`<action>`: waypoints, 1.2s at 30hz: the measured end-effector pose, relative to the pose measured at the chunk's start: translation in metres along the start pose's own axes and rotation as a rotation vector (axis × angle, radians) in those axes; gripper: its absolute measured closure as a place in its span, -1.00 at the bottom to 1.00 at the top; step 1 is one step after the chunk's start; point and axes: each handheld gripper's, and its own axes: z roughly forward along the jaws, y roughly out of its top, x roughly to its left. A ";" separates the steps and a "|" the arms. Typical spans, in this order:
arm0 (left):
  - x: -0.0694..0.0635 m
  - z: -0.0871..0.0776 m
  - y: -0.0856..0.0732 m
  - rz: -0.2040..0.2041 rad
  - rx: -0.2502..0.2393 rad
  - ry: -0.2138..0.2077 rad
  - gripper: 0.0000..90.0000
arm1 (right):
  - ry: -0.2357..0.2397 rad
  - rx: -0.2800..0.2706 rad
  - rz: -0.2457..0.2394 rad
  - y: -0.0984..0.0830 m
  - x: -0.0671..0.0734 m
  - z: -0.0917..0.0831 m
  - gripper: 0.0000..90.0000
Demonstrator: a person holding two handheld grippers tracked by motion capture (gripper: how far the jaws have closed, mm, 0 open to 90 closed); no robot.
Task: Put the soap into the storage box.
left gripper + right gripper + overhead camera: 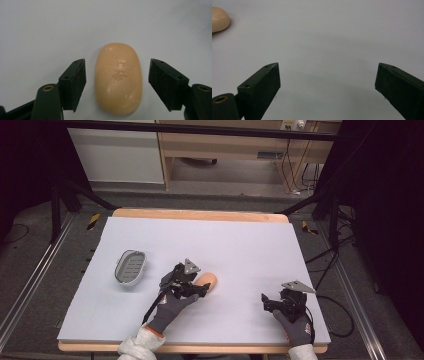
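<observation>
A pale grey sheet [240, 245] covers a light wooden table [200, 214]. Grey carpeted floor [30, 270] surrounds it, crossed by metal rails [27, 285]. Behind stand a white cabinet [117, 155] and a wooden desk [225, 145], with black cables [295, 170] hanging nearby.

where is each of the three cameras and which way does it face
High view: above the person's side, looking forward and down on the table; both gloved hands show, with the left gripper at the soap, the right gripper apart, and a dish.
Left gripper view: on the left gripper, looking down its open jaws, which flank the soap without touching.
Right gripper view: on the right gripper, over bare table; jaws open.
Shared: the soap appears in all three.
</observation>
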 end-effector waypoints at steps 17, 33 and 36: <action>-0.002 0.024 -0.001 0.039 0.085 -0.013 -0.34 | 0.003 0.011 0.002 0.000 0.000 0.001 -0.86; -0.003 0.035 -0.003 0.034 0.123 -0.007 -0.31 | 0.006 0.017 -0.002 0.000 -0.001 0.003 -0.86; -0.003 0.035 -0.003 0.036 0.123 -0.003 -0.31 | 0.004 0.020 0.003 0.000 0.000 0.003 -0.86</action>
